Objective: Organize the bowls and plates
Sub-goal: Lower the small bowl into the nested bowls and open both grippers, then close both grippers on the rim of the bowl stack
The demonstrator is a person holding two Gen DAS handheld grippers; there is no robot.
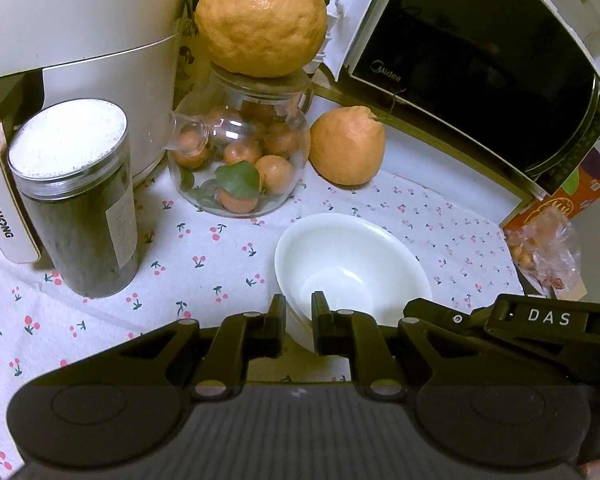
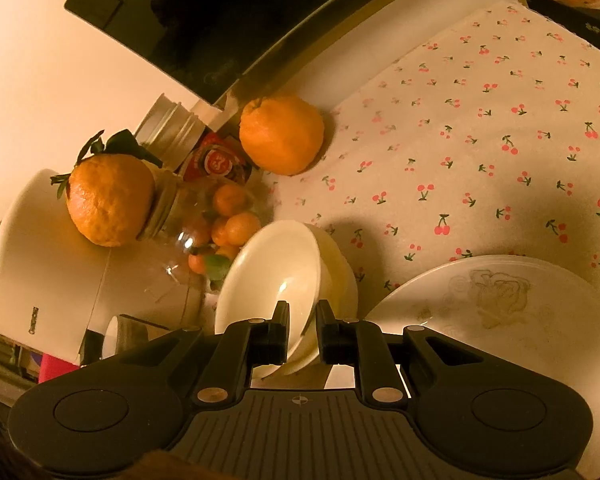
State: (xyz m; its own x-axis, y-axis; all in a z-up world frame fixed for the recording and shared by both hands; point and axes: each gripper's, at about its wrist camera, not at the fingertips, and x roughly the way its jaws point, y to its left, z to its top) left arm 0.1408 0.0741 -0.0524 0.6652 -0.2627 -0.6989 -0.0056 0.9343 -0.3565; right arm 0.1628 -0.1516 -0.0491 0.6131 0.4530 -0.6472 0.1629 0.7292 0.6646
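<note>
Both grippers, left (image 1: 299, 312) and right (image 2: 302, 322), are pinching the bowl (image 1: 352, 256) rim closed, tilting it for stacking near the plate (image 2: 500, 312).

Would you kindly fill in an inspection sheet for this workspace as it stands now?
Surface: cherry-print cloth over the counter.
Job's things: white bowl; in the right view its rim sits on a second bowl; plate stack beside them.
Clutter: glass jar of small oranges, large citrus on top, another beside; dark canister.
Grippers: left gripper and right gripper both clamp the white bowl's rim.
Cables: nothing seen.
Surroundings: microwave, white appliance.
</note>
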